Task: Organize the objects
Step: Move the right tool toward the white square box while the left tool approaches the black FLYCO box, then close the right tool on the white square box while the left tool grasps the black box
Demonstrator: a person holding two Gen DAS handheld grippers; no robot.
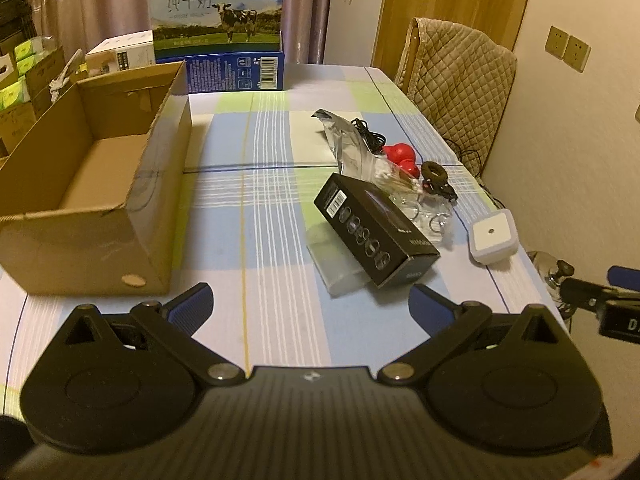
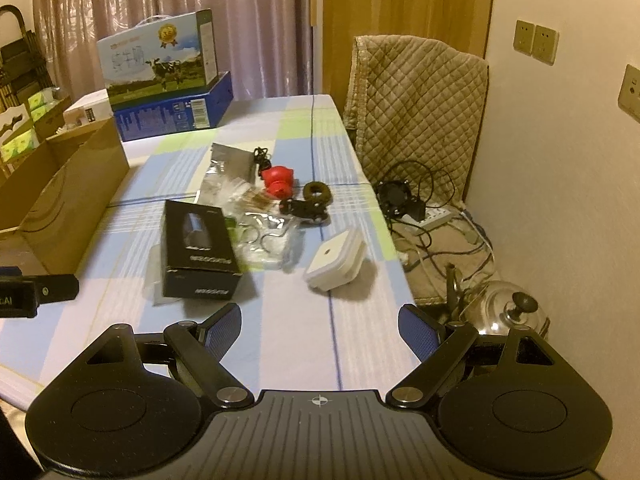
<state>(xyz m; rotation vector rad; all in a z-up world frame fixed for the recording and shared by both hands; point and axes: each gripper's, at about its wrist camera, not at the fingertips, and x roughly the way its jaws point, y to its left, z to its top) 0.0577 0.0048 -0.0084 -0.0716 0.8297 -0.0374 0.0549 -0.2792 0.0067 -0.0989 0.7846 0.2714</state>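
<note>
An open, empty cardboard box (image 1: 92, 184) (image 2: 68, 196) sits on the left of the checked tablecloth. To its right lies a loose pile: a black product box (image 1: 374, 228) (image 2: 198, 244), a white square device (image 1: 493, 236) (image 2: 336, 264), a red toy (image 1: 400, 156) (image 2: 278, 180), a brown ring (image 1: 434, 170) (image 2: 318, 194), a black cable (image 1: 366, 132) (image 2: 262, 158) and clear bags with metal rings (image 1: 430, 216) (image 2: 264, 236). My left gripper (image 1: 310, 304) is open at the near edge, short of the black box. My right gripper (image 2: 320, 324) is open, below the white device.
A milk carton with a cow picture (image 1: 220, 12) (image 2: 160, 60) stands on a blue box (image 1: 236, 72) at the table's far end. A quilted chair (image 1: 460, 80) (image 2: 416, 96) stands right of the table. On the floor lie cables, a power strip (image 2: 436, 216) and a metal kettle (image 2: 504, 312).
</note>
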